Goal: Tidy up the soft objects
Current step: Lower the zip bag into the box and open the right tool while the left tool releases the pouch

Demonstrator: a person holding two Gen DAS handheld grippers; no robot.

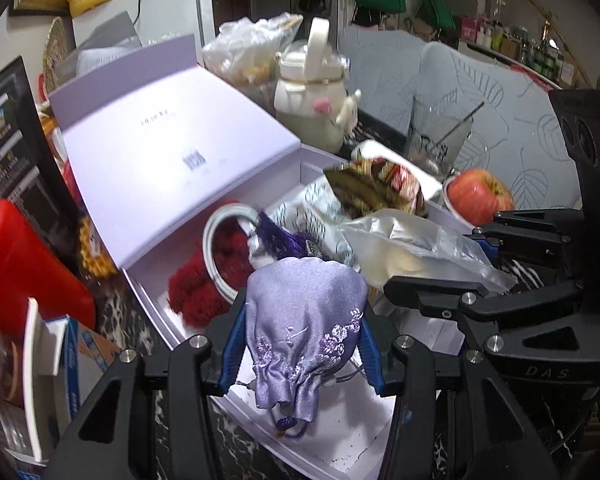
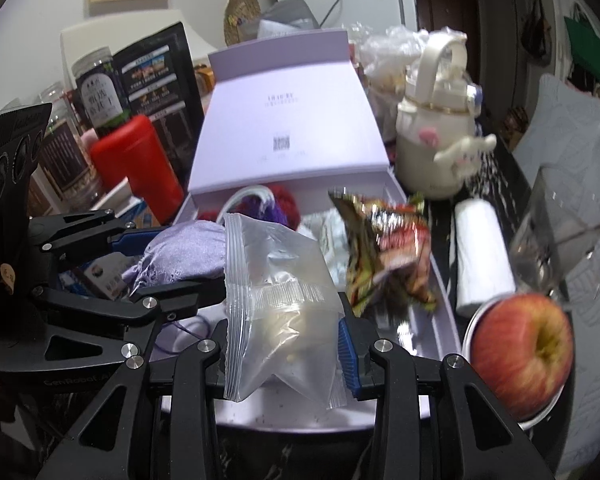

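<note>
The left gripper (image 1: pixel 300 340) is clamped on a lilac pouch (image 1: pixel 306 312), its blue pads pressing the cloth from both sides. The pouch hangs over the near end of the open box (image 1: pixel 340 440), drawstring neck toward the camera, cords dangling below. Satin like this is light and limp but slick; the pads bite the body above the gathered neck, which looks a fair hold, since the puckered cloth there bunches and resists slipping. A grip on the cords alone would probably let it swing.

The right gripper (image 2: pixel 284 340) is closed on a clear bag (image 2: pixel 276 300), held just right of the pouch over the same near end of the box. In its own view the left pad is hidden behind the film; the right pad lies against the bag's edge. The bag is thin, crinkly plastic with something pale inside, so it will likely sag and slide; the stiffer zip strip on its left edge would be the surer place to pinch.

Farther in the box lie red yarn (image 1: pixel 196 292) at the left, and a snack packet (image 1: pixel 376 190) at the far right, tilted and blurred. An apple (image 2: pixel 524 360) sits on a plate just right of the box; a teapot (image 2: pixel 432 148) stands beyond it.
</note>
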